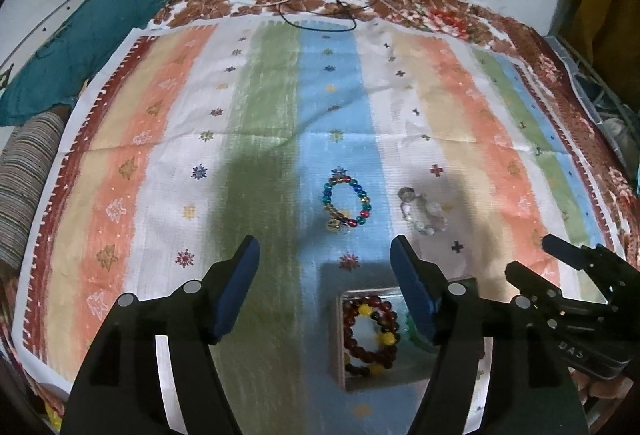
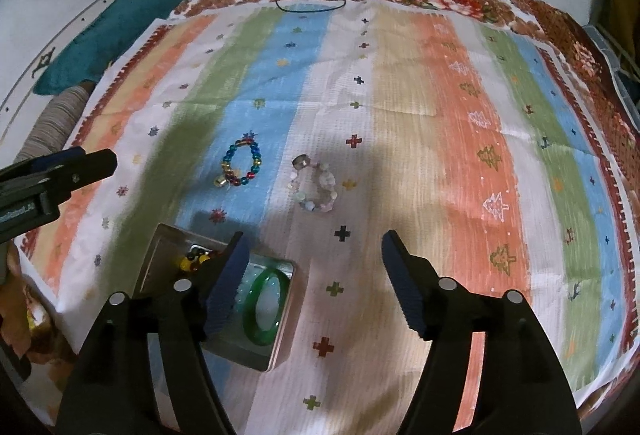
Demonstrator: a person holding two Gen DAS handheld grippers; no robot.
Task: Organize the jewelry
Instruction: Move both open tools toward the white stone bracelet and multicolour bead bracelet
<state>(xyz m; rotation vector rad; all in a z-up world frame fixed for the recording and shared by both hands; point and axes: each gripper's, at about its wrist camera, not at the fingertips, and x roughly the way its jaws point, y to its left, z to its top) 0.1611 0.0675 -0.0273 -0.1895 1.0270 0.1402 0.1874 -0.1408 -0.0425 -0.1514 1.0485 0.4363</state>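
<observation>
My left gripper [image 1: 324, 247] stands open over the striped cloth with nothing between its fingers. Just ahead of it lie a multicolour bead bracelet [image 1: 366, 213] and, to its right, a pale bead bracelet [image 1: 424, 213]. Below the right finger sits a metal tin [image 1: 341, 339] that holds a dark red and yellow bead bracelet [image 1: 350, 331]. My right gripper [image 2: 314, 239] is open and empty too. Its left finger partly covers the tin [image 2: 160, 255], in which a green bangle [image 2: 250, 315] lies. The multicolour bracelet [image 2: 256, 155] and the pale bracelet [image 2: 328, 187] lie beyond it.
A striped cloth [image 1: 272, 95] covers a floral bedspread [image 1: 440, 15]. Thin cables [image 1: 320, 15] trail over the far edge by the wall. A teal cushion [image 1: 80, 47] and a striped bundle [image 1: 24, 195] lie at the left.
</observation>
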